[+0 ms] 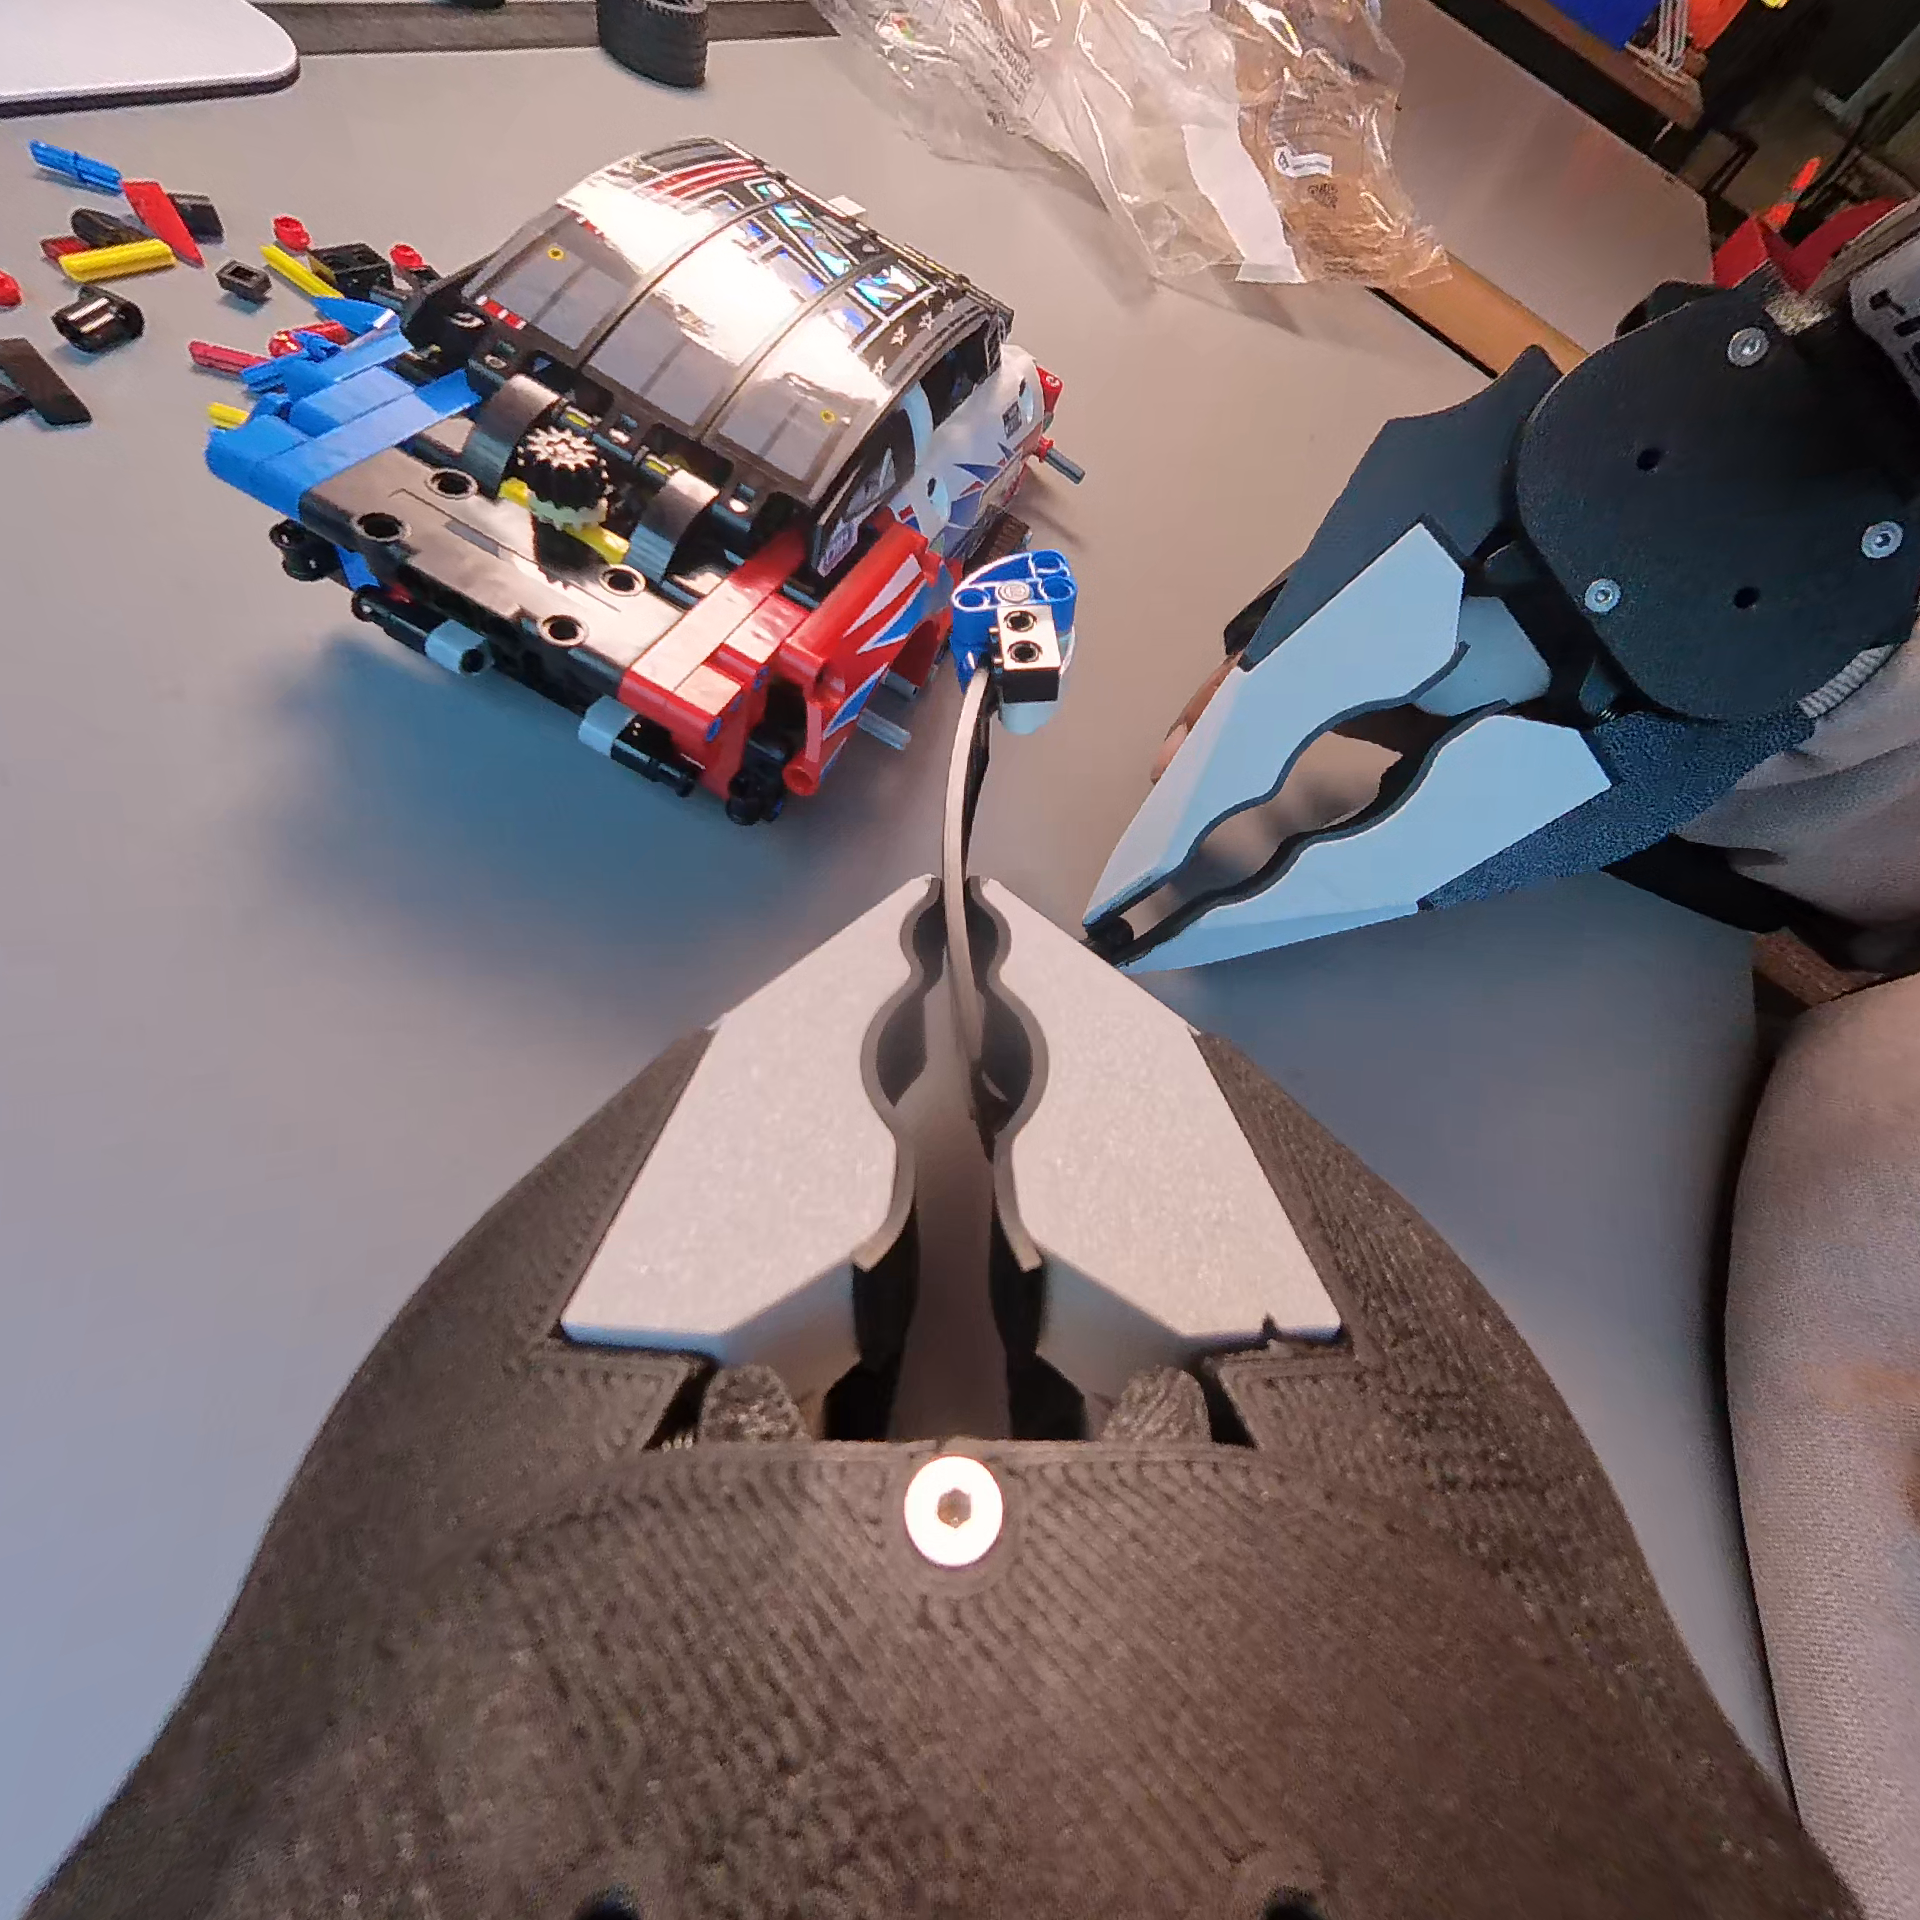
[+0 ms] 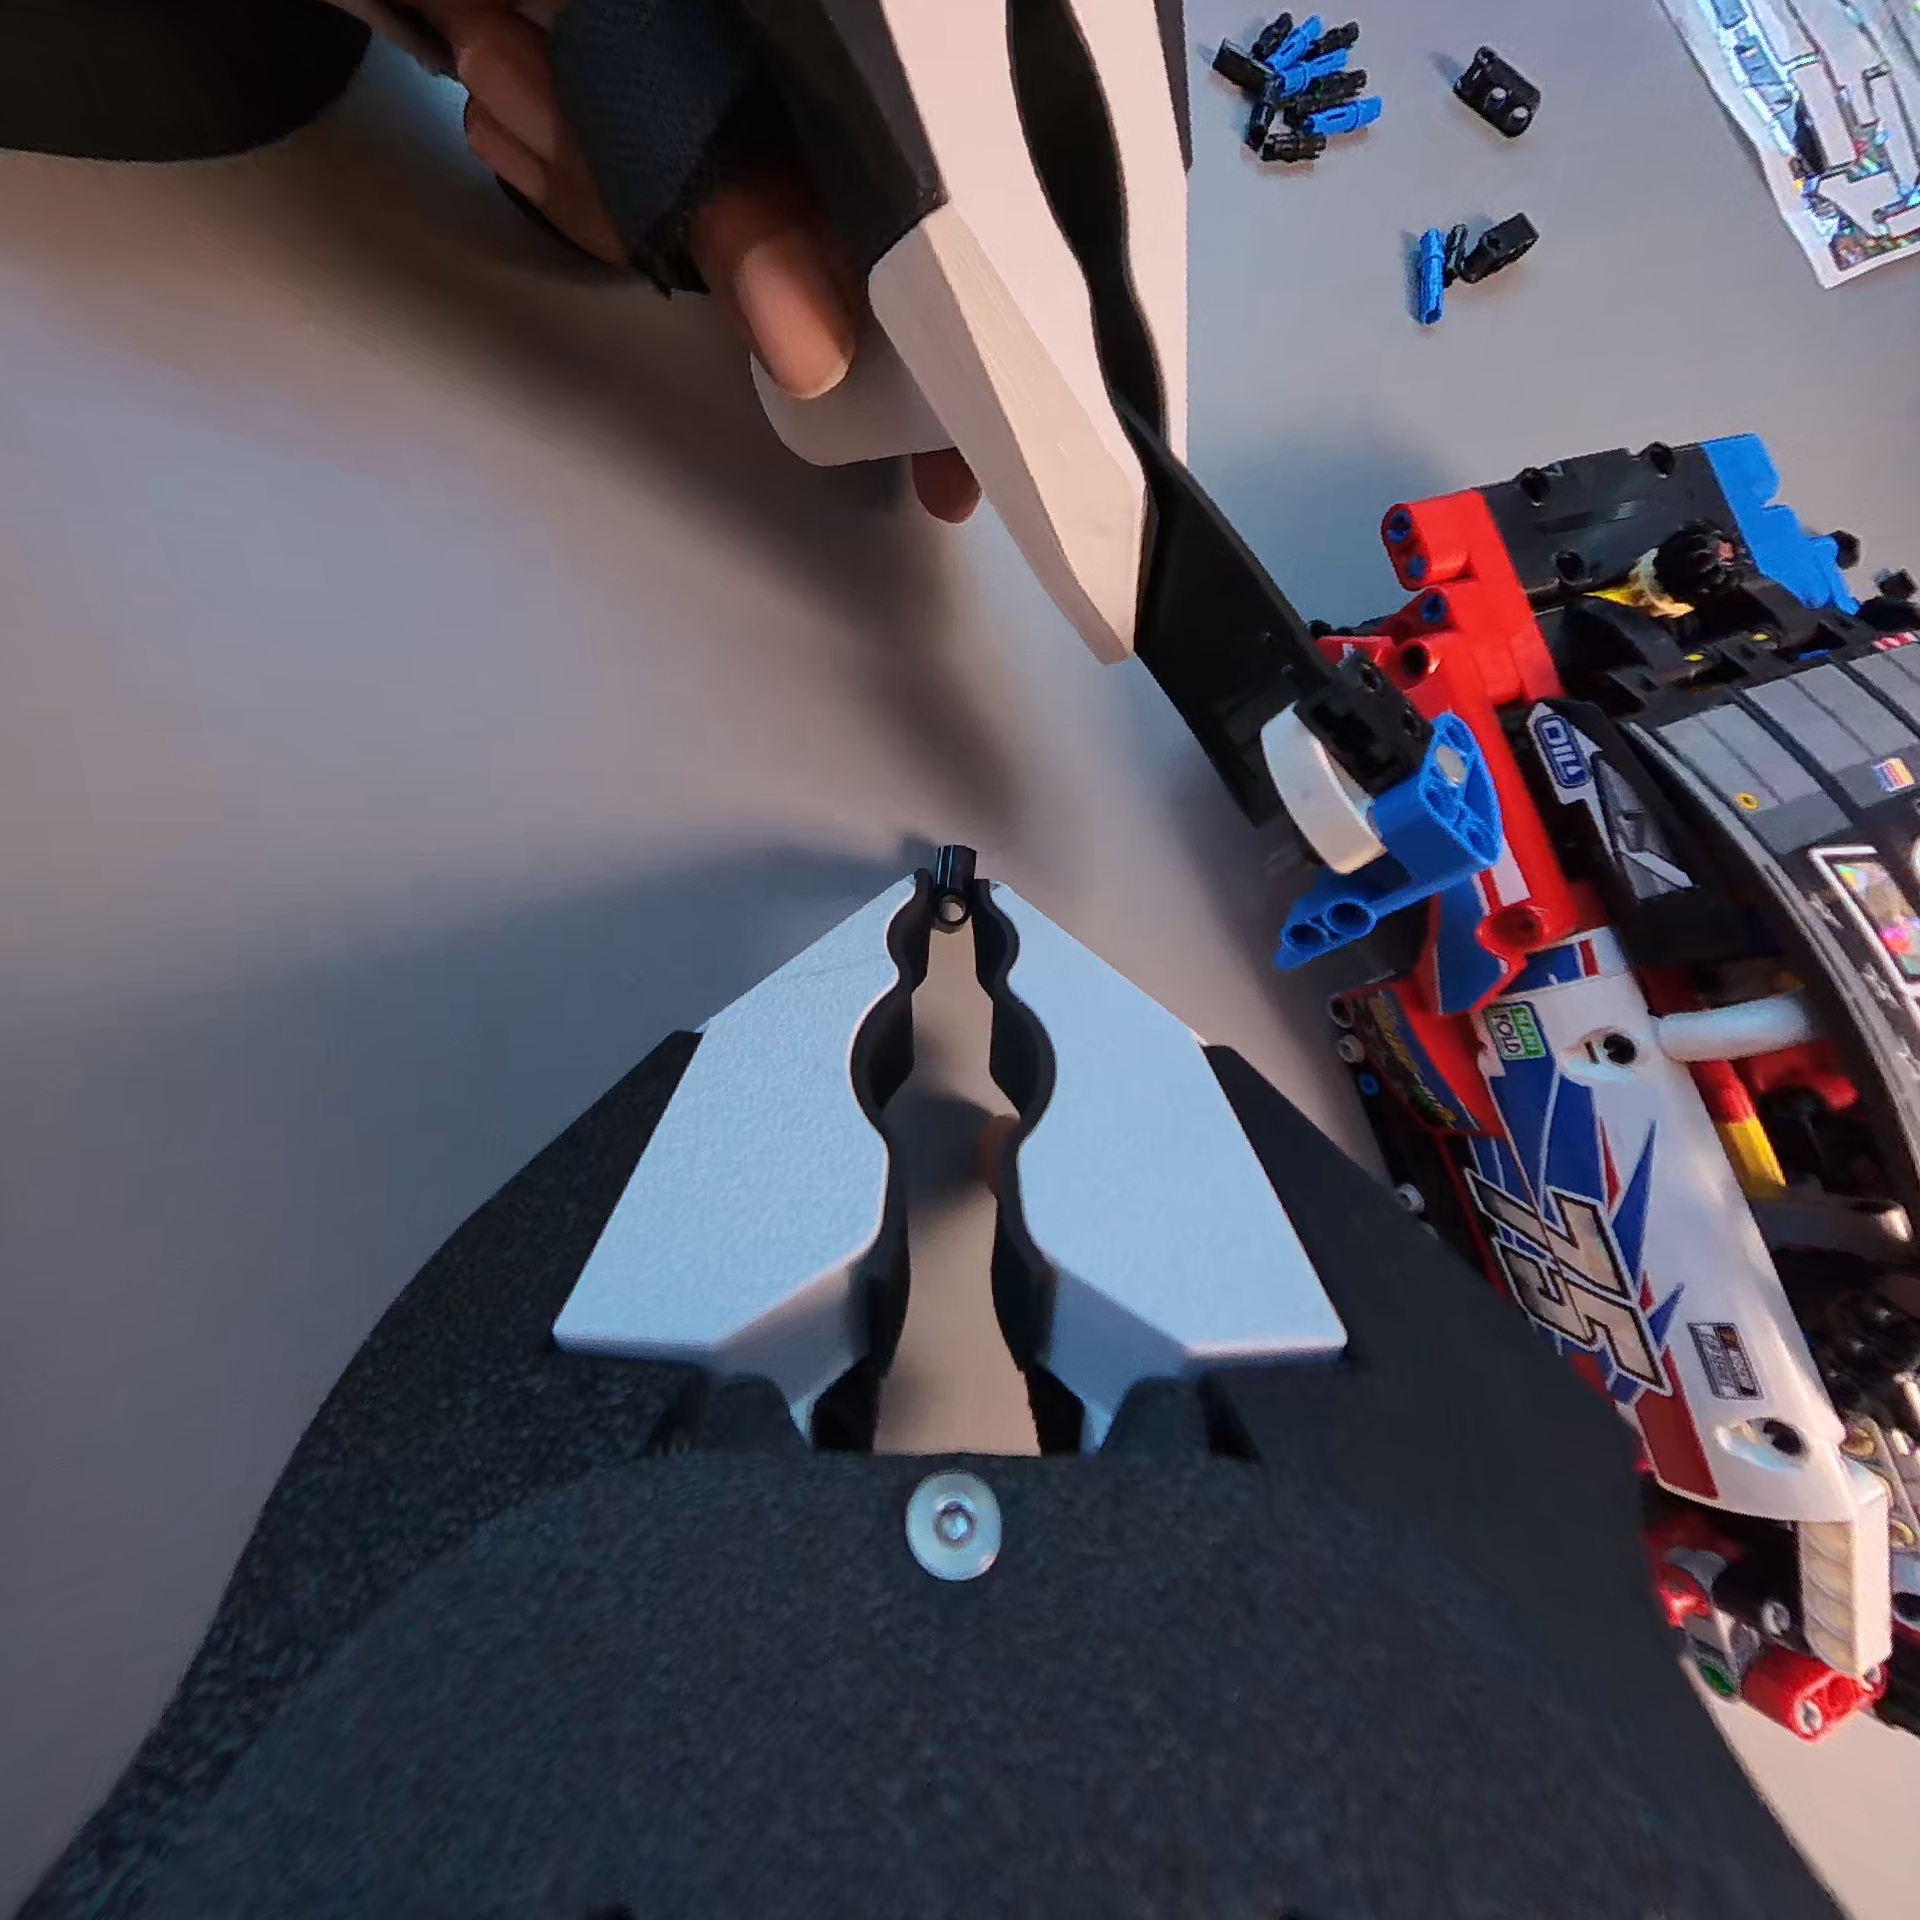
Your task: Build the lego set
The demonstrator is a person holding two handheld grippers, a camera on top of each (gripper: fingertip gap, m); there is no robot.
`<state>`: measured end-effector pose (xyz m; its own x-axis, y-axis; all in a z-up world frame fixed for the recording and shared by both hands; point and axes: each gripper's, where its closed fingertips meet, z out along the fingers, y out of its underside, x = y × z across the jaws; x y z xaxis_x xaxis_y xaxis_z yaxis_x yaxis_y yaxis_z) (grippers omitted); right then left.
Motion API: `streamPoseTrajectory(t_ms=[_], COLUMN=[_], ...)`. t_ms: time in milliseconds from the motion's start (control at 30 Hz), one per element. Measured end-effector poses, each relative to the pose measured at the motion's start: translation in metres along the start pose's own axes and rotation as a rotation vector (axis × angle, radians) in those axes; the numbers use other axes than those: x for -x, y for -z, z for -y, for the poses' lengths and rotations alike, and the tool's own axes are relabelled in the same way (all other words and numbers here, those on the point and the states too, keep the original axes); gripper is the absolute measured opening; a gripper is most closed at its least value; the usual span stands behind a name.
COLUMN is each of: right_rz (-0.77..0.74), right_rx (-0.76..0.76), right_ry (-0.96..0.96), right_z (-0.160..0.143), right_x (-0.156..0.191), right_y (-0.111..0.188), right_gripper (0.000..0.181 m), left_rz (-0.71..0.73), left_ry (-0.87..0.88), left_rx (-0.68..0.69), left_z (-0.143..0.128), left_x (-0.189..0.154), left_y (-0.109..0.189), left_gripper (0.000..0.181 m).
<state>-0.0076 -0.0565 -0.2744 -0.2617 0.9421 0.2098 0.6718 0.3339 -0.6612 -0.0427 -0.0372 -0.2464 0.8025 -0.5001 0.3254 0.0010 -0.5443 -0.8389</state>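
Note:
A Lego race car (image 1: pixel 675 436), red, white, blue and black, stands on the grey table (image 1: pixel 312 935). My left gripper (image 1: pixel 951 894) is shut on a thin black curved panel (image 1: pixel 961 790). A small blue, black and white sub-assembly (image 1: pixel 1023 623) at the panel's far end sits beside the car's red corner. My right gripper (image 1: pixel 1107 930) hovers just right of the left one. In the right wrist view my right gripper (image 2: pixel 951 891) is shut on a tiny black pin (image 2: pixel 951 878). There the left gripper (image 2: pixel 1138 520) holds the panel (image 2: pixel 1205 623) and sub-assembly (image 2: pixel 1382 769) against the car (image 2: pixel 1662 1039).
Loose red, blue, yellow and black pieces (image 1: pixel 135 260) lie at the far left. Black tyres (image 1: pixel 655 42) and crumpled clear bags (image 1: pixel 1143 135) are at the back. Blue and black pins (image 2: pixel 1299 88) and a sticker sheet (image 2: pixel 1818 125) lie beyond the car. The table edge (image 1: pixel 1507 343) runs at the right.

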Motion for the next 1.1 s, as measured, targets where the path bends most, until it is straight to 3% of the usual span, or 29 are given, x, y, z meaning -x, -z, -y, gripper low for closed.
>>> streamPoseTrajectory(t_ms=[200, 433, 567, 1100], right_rz=[-0.003, 0.012, -0.033, -0.162], right_rx=[-0.085, -0.516, -0.663, -0.743], right_ry=[-0.084, -0.403, -0.493, -0.391], right_z=[0.004, 0.041, 0.051, 0.062], right_x=[-0.009, -0.051, -0.068, -0.071], right_y=[0.005, 0.045, 0.061, 0.072], right_gripper=[0.005, 0.005, 0.004, 0.004], left_rz=[-0.002, -0.079, -0.152, -0.298], left_ry=[0.055, 0.168, 0.234, 0.409], left_rx=[-0.061, -0.204, -0.247, -0.302], left_z=[0.008, 0.034, 0.043, 0.052], left_x=[0.005, 0.004, -0.005, -0.026], left_y=[0.006, 0.023, 0.027, 0.026], left_gripper=[0.000, 0.000, 0.000, 0.000])
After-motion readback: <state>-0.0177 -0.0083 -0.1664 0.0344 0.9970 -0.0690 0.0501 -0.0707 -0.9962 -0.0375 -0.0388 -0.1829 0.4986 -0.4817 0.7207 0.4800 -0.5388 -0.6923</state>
